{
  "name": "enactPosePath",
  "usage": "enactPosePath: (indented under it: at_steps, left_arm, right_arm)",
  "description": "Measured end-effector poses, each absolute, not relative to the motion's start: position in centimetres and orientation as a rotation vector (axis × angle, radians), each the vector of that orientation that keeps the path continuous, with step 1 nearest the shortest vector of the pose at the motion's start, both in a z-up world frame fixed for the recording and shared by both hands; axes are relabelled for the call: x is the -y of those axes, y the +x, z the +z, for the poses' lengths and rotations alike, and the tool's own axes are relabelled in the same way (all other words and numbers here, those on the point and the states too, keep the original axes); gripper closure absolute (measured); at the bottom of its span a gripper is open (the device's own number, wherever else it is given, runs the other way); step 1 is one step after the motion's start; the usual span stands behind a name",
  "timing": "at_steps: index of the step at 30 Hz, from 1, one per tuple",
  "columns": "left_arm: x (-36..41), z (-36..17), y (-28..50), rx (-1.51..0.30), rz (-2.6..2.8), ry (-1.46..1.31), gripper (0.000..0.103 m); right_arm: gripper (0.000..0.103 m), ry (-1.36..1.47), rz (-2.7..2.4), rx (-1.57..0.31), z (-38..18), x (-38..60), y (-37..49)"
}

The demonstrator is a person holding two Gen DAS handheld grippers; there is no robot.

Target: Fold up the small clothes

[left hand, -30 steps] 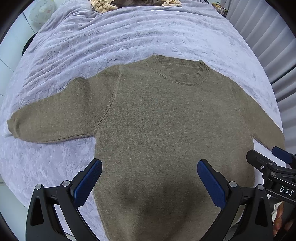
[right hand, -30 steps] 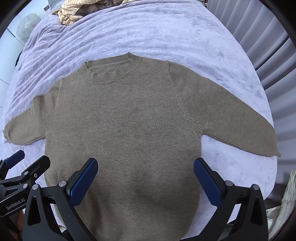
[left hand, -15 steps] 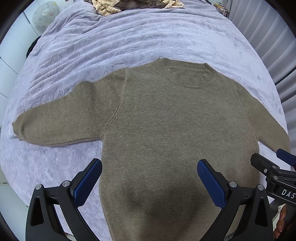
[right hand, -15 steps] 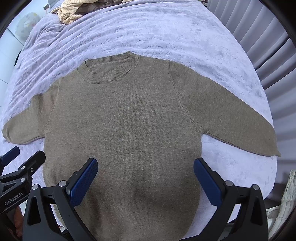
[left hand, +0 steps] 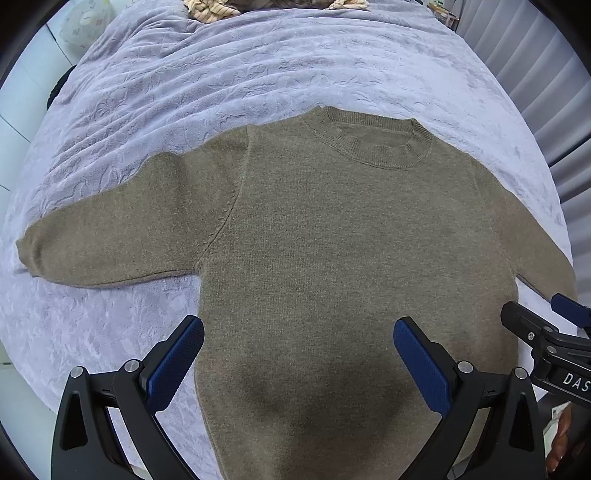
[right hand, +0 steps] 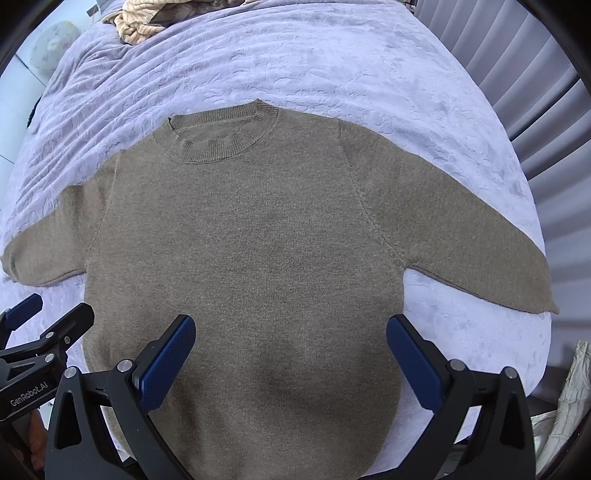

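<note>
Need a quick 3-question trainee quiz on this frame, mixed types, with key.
1. True or false: the olive sweater lies flat with both sleeves spread out to the sides.
2. Multiple choice: what does the left claw hold? A) a sleeve B) the collar C) nothing
3. Fill in: the sweater rests on a lavender ______.

Key: 1 true. 2 C; both it and the right claw hang open above the lower body of the sweater. 3 bedspread; a striped cloth heap sits at its far end.
</note>
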State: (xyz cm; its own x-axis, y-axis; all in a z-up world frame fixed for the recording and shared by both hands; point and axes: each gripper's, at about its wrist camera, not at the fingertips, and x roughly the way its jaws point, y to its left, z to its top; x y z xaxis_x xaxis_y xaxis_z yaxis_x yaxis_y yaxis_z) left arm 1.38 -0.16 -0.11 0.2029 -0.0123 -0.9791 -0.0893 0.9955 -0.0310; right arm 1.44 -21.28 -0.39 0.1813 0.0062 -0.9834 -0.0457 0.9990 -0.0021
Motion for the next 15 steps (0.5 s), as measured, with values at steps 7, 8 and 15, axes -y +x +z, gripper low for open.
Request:
enactPosePath:
  at_steps: [7,8,15]
  left_arm:
    - [-0.3,-0.7,1.7,-1.365,0.028,-0.125,0.0]
    - [-0.4,-0.8,1.7,-1.363,0.027,-0.128,0.0]
    - [-1.0,-2.4,2.2,-1.36,0.013,-0.149,0.0]
  right_arm:
    - [0.0,-0.035,0.022,-1.399,-1.0,21.1,1.7]
    - [0.0,-0.038,0.018,-1.405,-1.2,21.0,1.7]
    - [0.0,-0.024,0.006,-1.421,-3.1,21.1,1.9]
